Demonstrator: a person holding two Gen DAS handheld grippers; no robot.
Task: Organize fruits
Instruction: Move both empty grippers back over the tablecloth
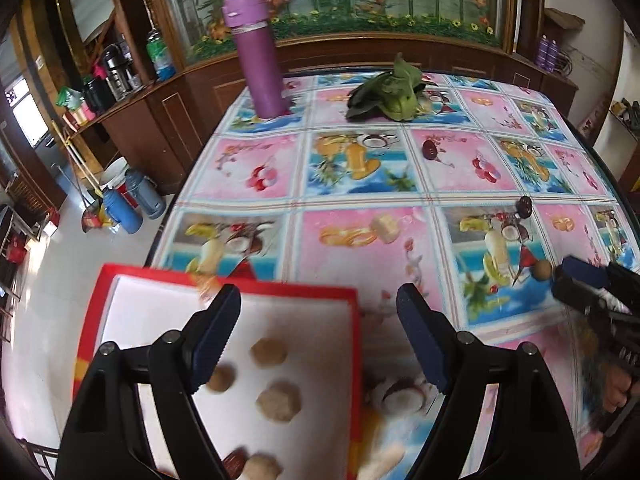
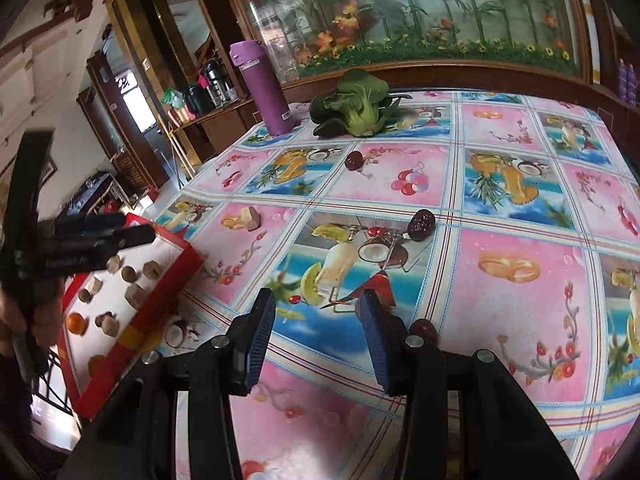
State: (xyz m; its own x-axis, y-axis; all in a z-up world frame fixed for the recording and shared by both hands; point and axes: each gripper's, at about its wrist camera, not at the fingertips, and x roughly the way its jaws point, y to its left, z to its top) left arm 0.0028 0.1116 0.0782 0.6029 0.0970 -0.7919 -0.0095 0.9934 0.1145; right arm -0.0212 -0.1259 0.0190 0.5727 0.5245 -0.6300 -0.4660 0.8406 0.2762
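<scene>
Brown longan [image 1: 543, 269] beside right tool [image 1: 576, 280]

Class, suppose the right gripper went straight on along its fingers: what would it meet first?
Probably the bare tablecloth; the right gripper is open and empty. The nearest fruit roughly ahead is the dark date, though depth is unclear.

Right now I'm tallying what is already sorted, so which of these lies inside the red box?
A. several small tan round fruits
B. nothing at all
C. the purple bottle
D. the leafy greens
A: several small tan round fruits lie on the white floor of the red box, while the purple bottle and leafy greens sit at the table's far end.
</scene>
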